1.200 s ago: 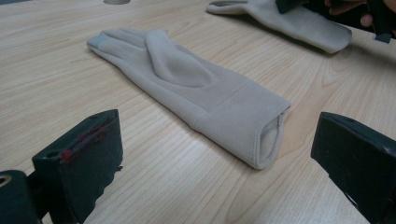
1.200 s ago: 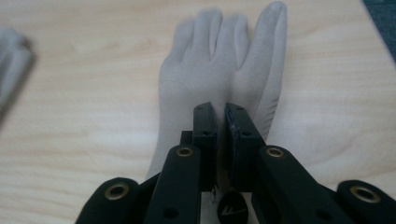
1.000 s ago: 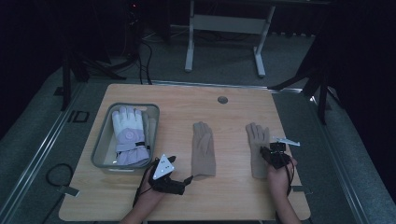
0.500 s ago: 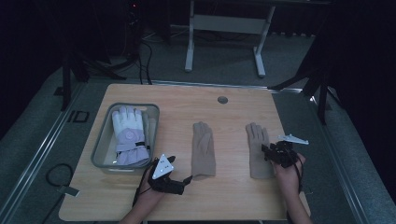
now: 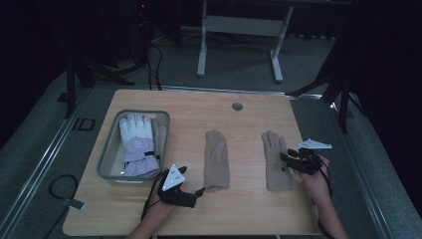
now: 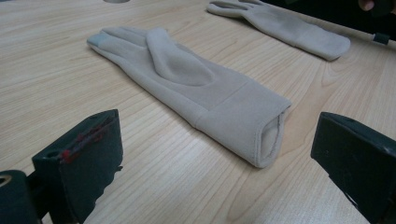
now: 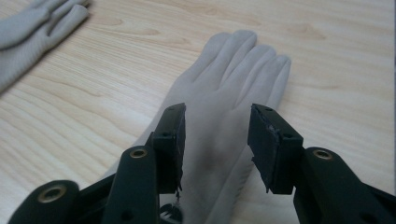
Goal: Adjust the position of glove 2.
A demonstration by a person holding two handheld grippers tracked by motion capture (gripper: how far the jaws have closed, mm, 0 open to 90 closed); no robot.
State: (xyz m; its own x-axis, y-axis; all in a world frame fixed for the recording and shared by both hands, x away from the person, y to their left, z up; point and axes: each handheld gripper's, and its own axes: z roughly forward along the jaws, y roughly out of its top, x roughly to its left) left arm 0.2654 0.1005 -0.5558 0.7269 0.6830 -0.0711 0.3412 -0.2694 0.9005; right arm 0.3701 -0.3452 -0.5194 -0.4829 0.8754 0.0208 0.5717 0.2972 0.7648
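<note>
On the wooden tabletop (image 5: 249, 114) two beige gloves lie flat, well apart, fingertips pointing to the far side. At the near left edge, the left gripper (image 5: 198, 193) rests low by the cuff of the left beige glove (image 5: 217, 160), its grey three-cornered plate facing up. From the left gripper view its fingers (image 6: 84, 154) stand wide apart with nothing between them; the glove's open cuff (image 6: 266, 135) lies on the bare wood just ahead of the gap, apart from both fingers.

Toward the right, the right gripper (image 5: 286, 158) is over the palm of the right beige glove (image 5: 275, 160), held by the person's right hand (image 5: 314, 175). The right gripper view shows its fingers (image 7: 170, 144) partly open, one on each side of the glove's palm (image 7: 219, 116) and close above the fabric; whether they touch it cannot be told, and they grip nothing.

Far left of the gloves sits a grey tray (image 5: 107, 158) holding a white and lilac padded glove (image 5: 137, 144). A round grommet (image 5: 237, 106) is set into the tabletop near the far edge
</note>
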